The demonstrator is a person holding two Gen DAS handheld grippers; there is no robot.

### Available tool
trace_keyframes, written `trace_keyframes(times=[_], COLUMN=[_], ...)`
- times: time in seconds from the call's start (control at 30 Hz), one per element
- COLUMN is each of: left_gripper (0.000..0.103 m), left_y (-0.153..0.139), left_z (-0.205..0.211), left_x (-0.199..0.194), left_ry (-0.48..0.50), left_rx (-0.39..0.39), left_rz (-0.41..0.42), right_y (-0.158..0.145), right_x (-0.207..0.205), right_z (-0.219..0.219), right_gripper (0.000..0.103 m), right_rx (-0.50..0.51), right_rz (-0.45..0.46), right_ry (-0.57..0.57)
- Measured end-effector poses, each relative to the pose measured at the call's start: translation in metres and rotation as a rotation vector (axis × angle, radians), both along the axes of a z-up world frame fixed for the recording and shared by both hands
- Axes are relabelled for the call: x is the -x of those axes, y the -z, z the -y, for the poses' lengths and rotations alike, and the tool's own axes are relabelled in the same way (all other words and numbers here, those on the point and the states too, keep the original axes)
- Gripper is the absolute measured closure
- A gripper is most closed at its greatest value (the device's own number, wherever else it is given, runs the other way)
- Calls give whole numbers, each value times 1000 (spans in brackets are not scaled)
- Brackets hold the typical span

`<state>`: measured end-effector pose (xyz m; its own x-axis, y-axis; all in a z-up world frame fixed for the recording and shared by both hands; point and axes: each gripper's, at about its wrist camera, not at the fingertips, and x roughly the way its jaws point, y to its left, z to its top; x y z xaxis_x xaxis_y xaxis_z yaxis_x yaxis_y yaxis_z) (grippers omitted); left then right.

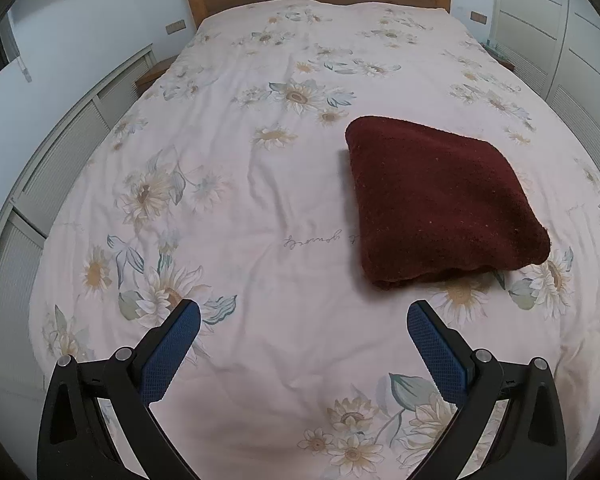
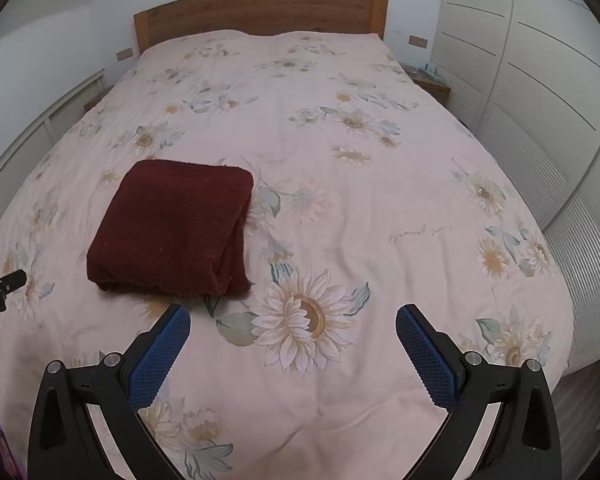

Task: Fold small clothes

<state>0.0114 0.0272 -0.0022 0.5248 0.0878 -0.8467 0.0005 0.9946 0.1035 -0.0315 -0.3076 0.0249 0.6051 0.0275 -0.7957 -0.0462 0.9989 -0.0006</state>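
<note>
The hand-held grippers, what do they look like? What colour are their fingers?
Each hand-held gripper, the left and the right, has two black plastic arms shaped like a V, joined with round silver pins. The fingers wear flat blue pads with a bumpy grid texture. No cables or sleeves show. White lettering marks the left one's side, too small to read.

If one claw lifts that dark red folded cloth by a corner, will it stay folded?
Probably not: the cloth looks soft and thick, with loose layers showing along its side, so it would likely droop open. Its fuzzy surface should grip rather than slip.
</note>
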Motion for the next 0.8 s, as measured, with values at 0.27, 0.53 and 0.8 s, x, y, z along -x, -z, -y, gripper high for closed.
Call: trace_keyframes(times=[0.27, 0.53, 0.8], left_gripper=[1, 1, 1], left_y=[0, 0, 1], left_z=[4, 7, 6], left_x=[4, 5, 6], left_ry=[20, 19, 17], left_rx=[6, 0, -6], left_rz=[2, 1, -5], right_y=[-2, -2, -1], right_x=[1, 2, 2], right_z=[0, 2, 0], right_gripper=[0, 0, 0], right_rx=[7, 14, 19], right_rz=[-2, -11, -19], right_ry=[0, -4, -8])
